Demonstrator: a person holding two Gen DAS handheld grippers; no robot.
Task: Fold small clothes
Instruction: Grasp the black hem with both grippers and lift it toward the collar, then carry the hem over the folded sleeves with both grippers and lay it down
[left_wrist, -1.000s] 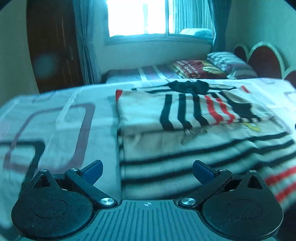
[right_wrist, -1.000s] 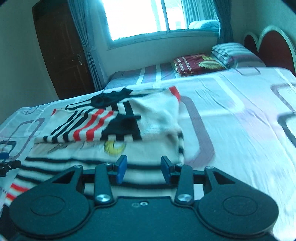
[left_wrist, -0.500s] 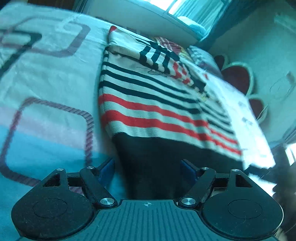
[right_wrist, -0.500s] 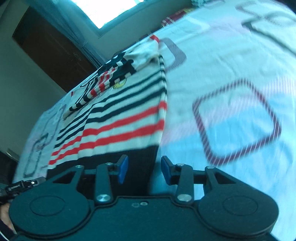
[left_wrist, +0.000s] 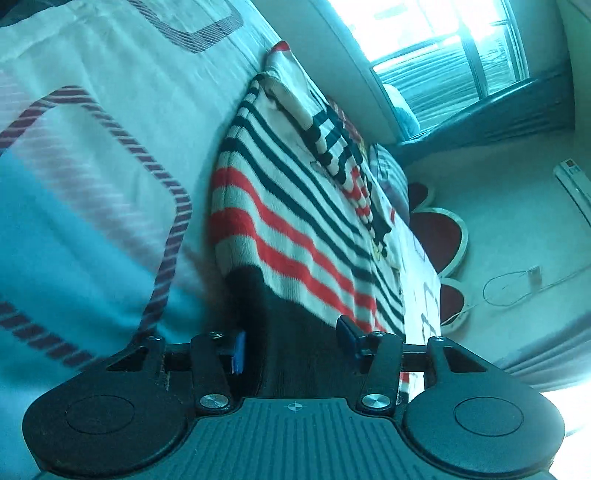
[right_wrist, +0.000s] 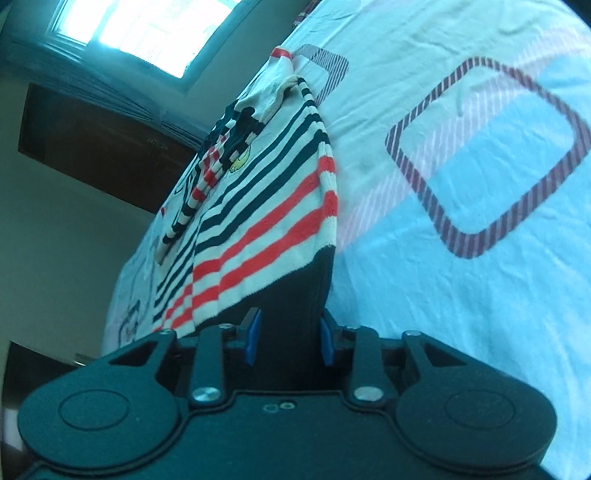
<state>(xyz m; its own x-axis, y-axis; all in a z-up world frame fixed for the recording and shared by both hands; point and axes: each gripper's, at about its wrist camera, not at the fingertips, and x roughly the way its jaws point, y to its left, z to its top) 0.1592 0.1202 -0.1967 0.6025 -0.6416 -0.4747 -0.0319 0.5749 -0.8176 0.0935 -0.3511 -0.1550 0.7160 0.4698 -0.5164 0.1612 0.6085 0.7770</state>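
Striped sweater (left_wrist: 295, 221) spread flat on the bed (left_wrist: 92, 166), sleeves already folded in across the chest. Sides done, then; judged from that, the lengthwise fold still to come, with the dark hem band nearest and not yet lifted off the sheet.

Left gripper (left_wrist: 293, 343) down at the hem's left corner, jaws about halfway closed, dark band lying between them. Blue pads set either side of the cloth but with slack showing, especially toward the right pad; no firm pinch visible yet. Jaws just been closing.

Right gripper (right_wrist: 286, 339) at the hem's right corner (right_wrist: 295, 295), jaws narrower, pads close against both sides of the dark band. Looks near to a pinch, though actual pressing hard to confirm from this angle. Jaws just been closing too.

Against a second ago: then both views level, looking across the sweater toward the window (left_wrist: 461, 48) and pillows, left jaws wide apart and over the striped middle, right jaws over the pale stripes, nothing between either pair. Now both views tipped over and dropped low to the near edge, room tilted hard in each, hem band filling the gap between the pads. Sweater itself lying as before, sleeves unchanged.

Left to do, by this reading: secure both corners, carry the hem up toward the collar, smooth flat.
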